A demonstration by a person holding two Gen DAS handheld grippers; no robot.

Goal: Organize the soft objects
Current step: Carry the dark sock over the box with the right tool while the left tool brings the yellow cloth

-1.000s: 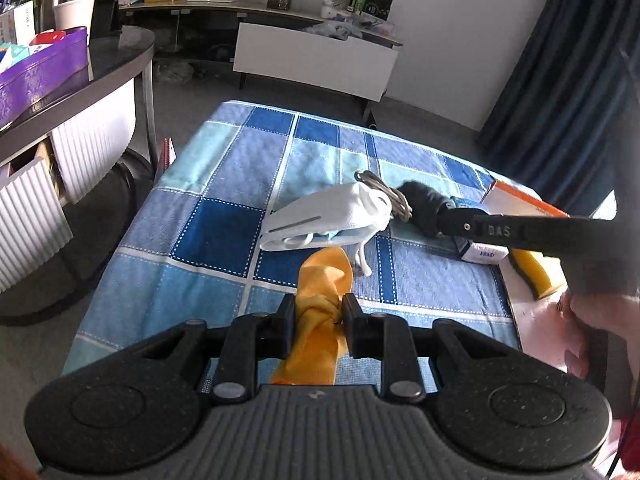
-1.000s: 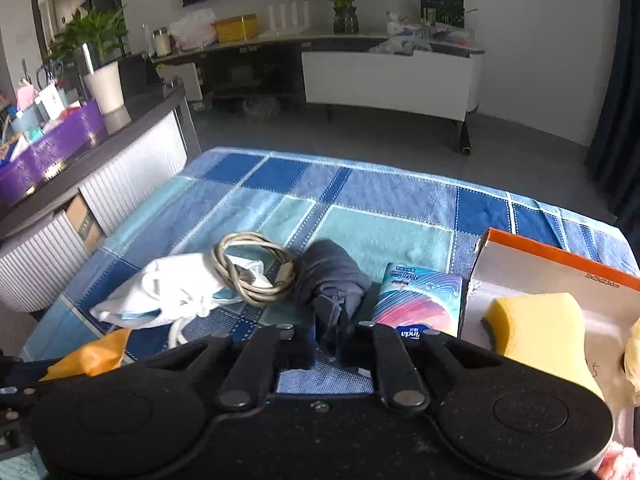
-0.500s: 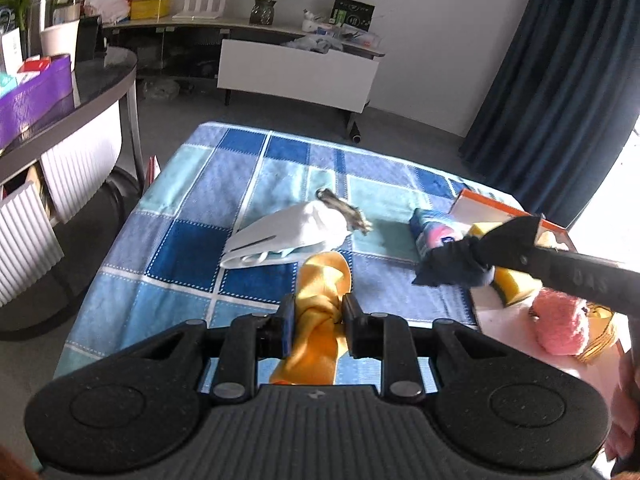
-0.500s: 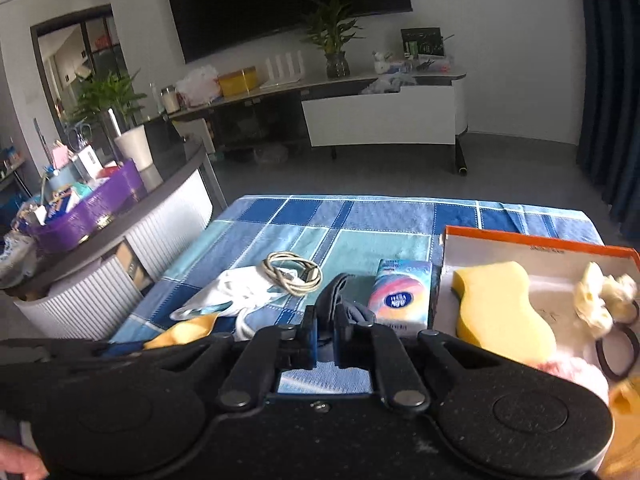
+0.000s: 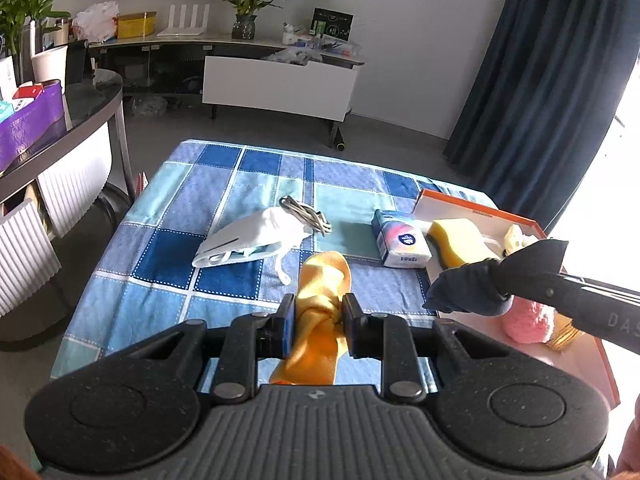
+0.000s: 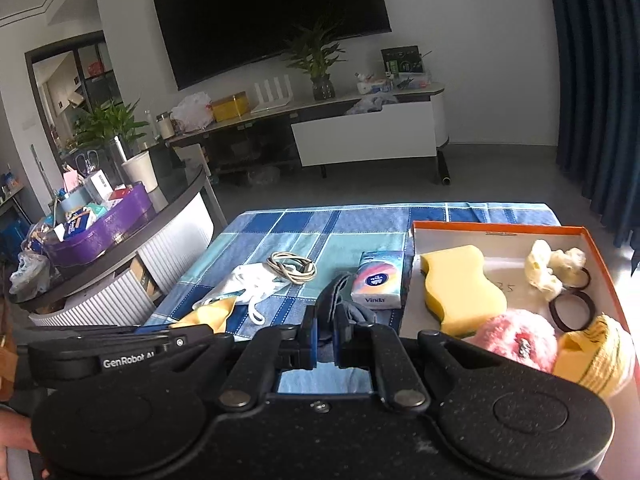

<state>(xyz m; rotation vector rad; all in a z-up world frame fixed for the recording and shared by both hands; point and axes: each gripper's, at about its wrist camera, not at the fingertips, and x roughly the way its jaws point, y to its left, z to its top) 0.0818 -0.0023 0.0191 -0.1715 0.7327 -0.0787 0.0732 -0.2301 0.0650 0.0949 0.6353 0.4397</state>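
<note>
While both tools hang over the blue checked tablecloth [image 5: 168, 248], each has cloth pinched in its jaws. Left gripper [image 5: 319, 316] is clamped on a twisted orange-yellow fabric strip [image 5: 322, 280], which pokes forward past the fingers and droops behind them toward the camera. Right gripper [image 6: 325, 334] is clenched on a crumpled dark navy cloth [image 6: 340, 300]; in the left view that cloth [image 5: 468, 288] bulges from the black fingertips, just in front of the orange-rimmed cardboard box [image 6: 500, 230], probably clear of its floor, hard to tell. Inside the box: a yellow wavy sponge [image 6: 460, 284], a fluffy pink pom-pom [image 6: 516, 336], a cream scrunchie [image 6: 552, 268], black hair ties [image 6: 572, 308] and a yellow knitted piece [image 6: 600, 356]. Just left of the box stands a colourful pocket tissue pack [image 6: 378, 278]. Further left of the box lie a coiled beige cable [image 6: 290, 266] touching a white face mask [image 6: 248, 286].
</note>
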